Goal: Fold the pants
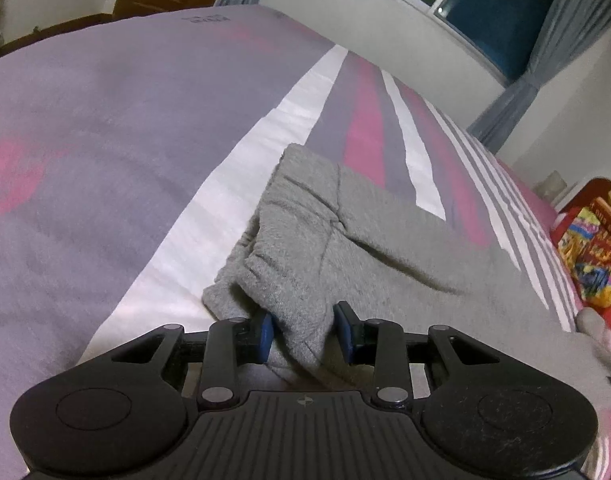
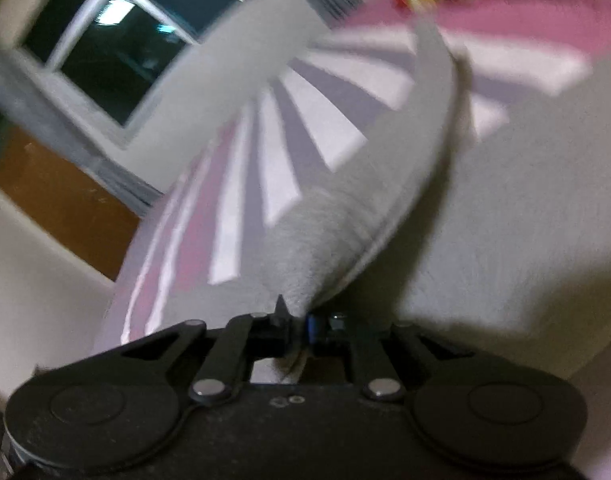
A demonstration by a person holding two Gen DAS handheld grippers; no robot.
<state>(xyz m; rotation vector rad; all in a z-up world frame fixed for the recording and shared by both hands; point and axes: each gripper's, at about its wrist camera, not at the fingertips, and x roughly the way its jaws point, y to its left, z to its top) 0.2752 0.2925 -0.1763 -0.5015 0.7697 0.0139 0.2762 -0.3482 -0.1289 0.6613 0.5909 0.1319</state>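
Note:
The grey fleece pants (image 1: 325,240) lie on the striped bed cover (image 1: 125,140), the waistband end bunched toward the far side. My left gripper (image 1: 305,332) is open, its blue pads (image 1: 265,336) standing either side of a fold of the pants' near edge without pinching it. In the right wrist view the picture is blurred by motion. My right gripper (image 2: 301,326) is shut on the pants (image 2: 317,232), and the held fabric rises from the jaws in a lifted, curved band above the rest of the cloth (image 2: 505,220).
The bed cover has grey, pink and white stripes (image 2: 289,152). A colourful printed pillow or bag (image 1: 593,256) sits at the bed's right side. A white wall, a dark window (image 1: 493,12) with grey curtains, and a brown door (image 2: 65,200) lie beyond the bed.

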